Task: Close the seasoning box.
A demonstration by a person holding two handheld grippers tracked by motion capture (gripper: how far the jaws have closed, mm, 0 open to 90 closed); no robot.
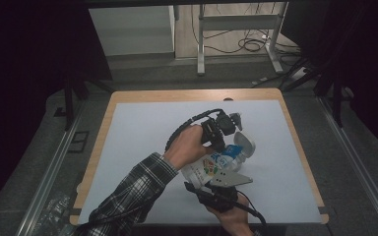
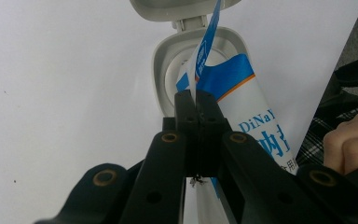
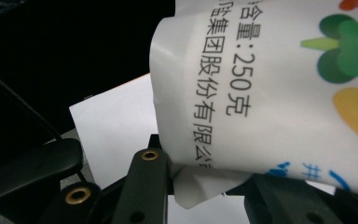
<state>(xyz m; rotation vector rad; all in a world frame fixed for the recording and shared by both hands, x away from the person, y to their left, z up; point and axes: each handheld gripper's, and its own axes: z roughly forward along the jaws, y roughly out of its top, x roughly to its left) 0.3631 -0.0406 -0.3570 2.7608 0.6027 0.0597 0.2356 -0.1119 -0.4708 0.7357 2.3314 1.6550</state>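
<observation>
The white soft plastic pouch [image 1: 211, 164] with blue lettering lies mid-bench, long axis running from the right tool [image 1: 215, 189] at its base to the left tool [image 1: 225, 142] at the open grey flip-cap [image 2: 168, 60]. The left tool is closed on a blue-white strip [image 2: 200, 60] at the spout; the right tool grips the pouch bottom. The white bench [image 1: 138, 142] around is unobstructed.

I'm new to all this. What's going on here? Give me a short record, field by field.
Setting: a white table with a wooden edge, in a dim room
Thing handled: a white printed packet with a grey flip-top cap, lid open
Left tool: jaws shut on a thin blue-and-white strip at the packet's cap end
Right tool: closed on the packet's other end, which is crumpled between its jaws
Person: a hand with a plaid sleeve holds the left tool
Likely work: pulling the strip off the packet, judging by the grip
</observation>
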